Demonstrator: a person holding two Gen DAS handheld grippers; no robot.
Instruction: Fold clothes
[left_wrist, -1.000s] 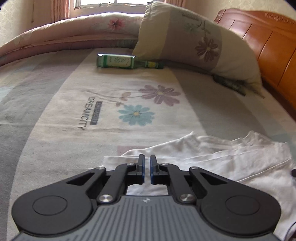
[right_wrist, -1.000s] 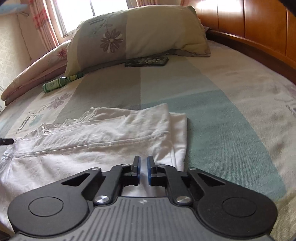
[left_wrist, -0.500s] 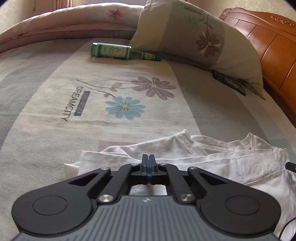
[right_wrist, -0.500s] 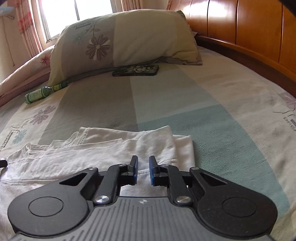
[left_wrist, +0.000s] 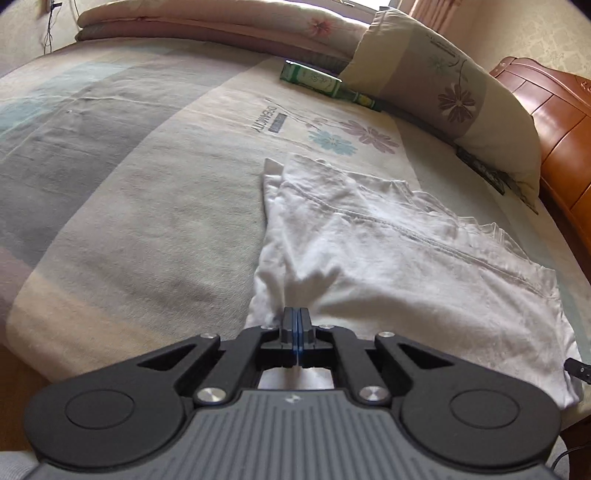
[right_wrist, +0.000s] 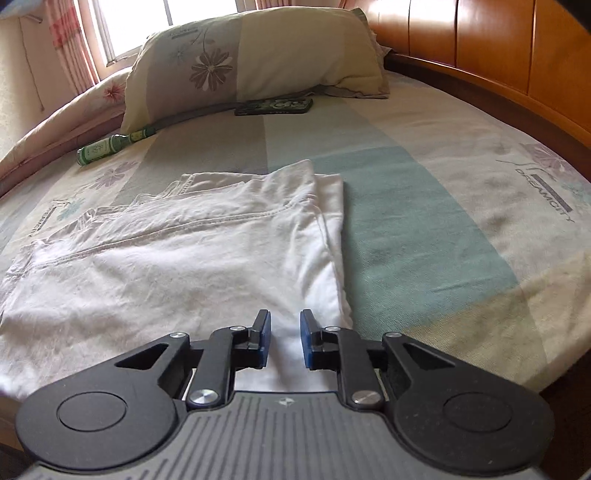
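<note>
On bed (right_wrist: 424, 221): left gripper (left_wrist: 296, 325) clamps white garment (left_wrist: 388, 258); right gripper (right_wrist: 284, 341) opening, straddling hem.

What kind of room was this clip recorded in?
Most likely a home bedroom: a bed with a flower-print sheet, a pillow against a wooden headboard, and a curtained window behind.

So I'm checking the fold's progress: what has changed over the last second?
The left gripper closed on the white garment's edge and pulled it up, tenting the cloth. The right gripper's jaws are opening, cloth lying loose between them. The green bottle and pillow stayed put.
</note>
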